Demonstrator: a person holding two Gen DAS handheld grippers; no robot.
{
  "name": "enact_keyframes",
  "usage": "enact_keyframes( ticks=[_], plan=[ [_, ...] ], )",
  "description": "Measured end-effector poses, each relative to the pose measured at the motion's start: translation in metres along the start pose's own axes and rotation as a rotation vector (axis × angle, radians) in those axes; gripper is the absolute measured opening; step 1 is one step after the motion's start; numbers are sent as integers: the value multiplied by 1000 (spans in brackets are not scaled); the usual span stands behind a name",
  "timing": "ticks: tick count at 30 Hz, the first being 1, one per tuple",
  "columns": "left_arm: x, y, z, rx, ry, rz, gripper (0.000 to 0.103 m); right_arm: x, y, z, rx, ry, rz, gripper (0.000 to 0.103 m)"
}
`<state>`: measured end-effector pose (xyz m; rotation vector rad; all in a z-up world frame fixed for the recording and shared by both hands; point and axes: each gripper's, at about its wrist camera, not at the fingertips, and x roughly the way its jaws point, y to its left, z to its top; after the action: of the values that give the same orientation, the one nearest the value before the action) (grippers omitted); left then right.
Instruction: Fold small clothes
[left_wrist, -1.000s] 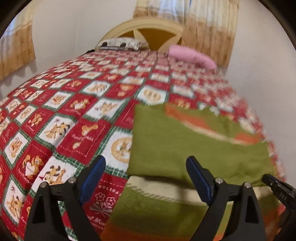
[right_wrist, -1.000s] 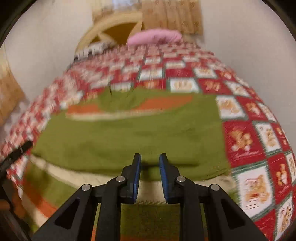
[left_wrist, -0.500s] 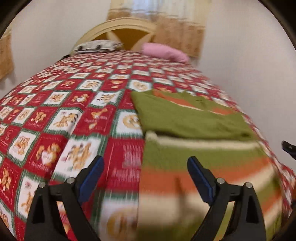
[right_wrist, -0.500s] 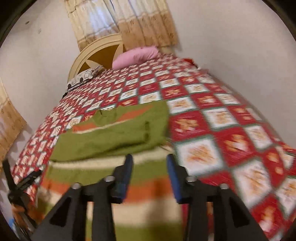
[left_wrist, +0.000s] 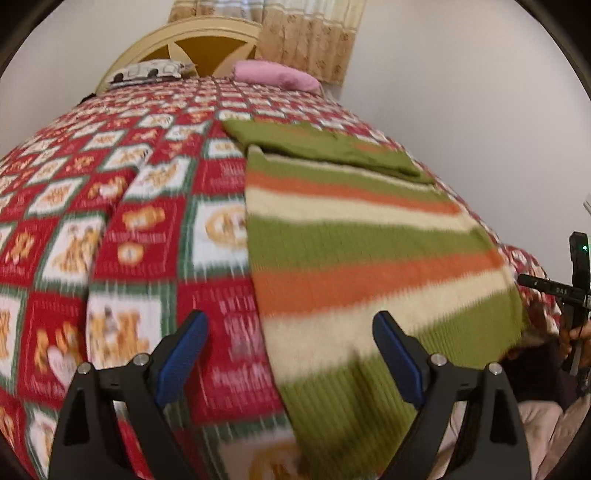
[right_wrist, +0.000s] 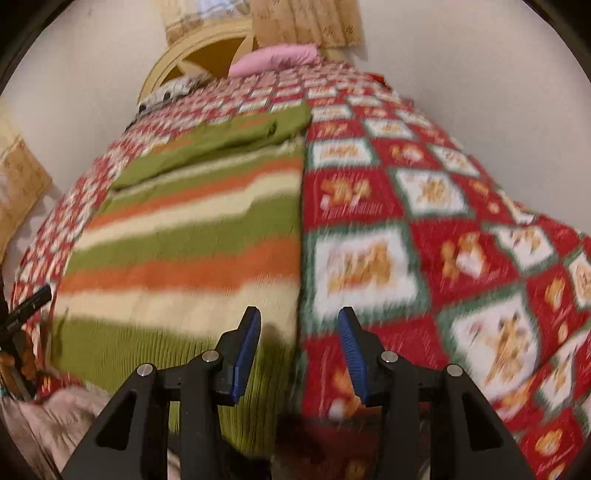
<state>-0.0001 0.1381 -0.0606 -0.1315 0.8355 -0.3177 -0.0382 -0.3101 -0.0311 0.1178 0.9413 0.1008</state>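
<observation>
Left fingers: your left gripper (left_wrist: 288, 354) has its fingers spread wide and released, with nothing between them. They hang over the near left edge of the sweater, I think so that this edge can be taken next.
Right fingers: your right gripper (right_wrist: 297, 349) has its fingers half apart and grasping nothing. They have just been opening, and only cloth and bedcover show below the gap. They straddle the right edge of the sweater, which looks like a matching position for a two-handed lift.
Bed: the bed (left_wrist: 122, 229) with its red patchwork cover serves as the flat folding surface, so the garment can lie spread out.
Sweater: the striped sweater (left_wrist: 362, 251) lies lengthwise on the bed, its ribbed green hem nearest to you and hanging slightly over the near side.
Folded part: the green folded part (left_wrist: 325, 147) lies across the far end of the sweater, probably sleeves or top already turned in, so the lower half remains to fold.
Pillow: a pink pillow (left_wrist: 275, 74) rests by the headboard, well apart from the work.
</observation>
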Motion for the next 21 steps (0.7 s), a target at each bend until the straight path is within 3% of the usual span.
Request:
enact_keyframes(
  ticks=[5,8,11,14,16,18,19,21],
  plan=[
    [-9,0,-22,-49,44,-91,92,-4,8,-25,12,21,88,45],
    [-11,-3,-35,-66,76,-114,91,-2,13,-38,3,43,96,45],
    [-19,-9,-44,-41,51,-98,85,2,19,-48,-27,70,100,45],
    [-20,-12,-47,-62,78,-168,74,6,19,-53,-12,82,144,45],
    [-18,-18,-47,-44,86,-145,74,8,19,-54,1,77,160,41],
    [-17,-22,-47,-27,89,-129,65,10,22,-54,-11,76,160,21],
    [-16,-23,-48,-27,93,-132,60,9,23,-55,-26,76,153,18],
    [-16,-24,-49,-28,106,-131,37,7,27,-55,-51,76,149,13]
  ],
)
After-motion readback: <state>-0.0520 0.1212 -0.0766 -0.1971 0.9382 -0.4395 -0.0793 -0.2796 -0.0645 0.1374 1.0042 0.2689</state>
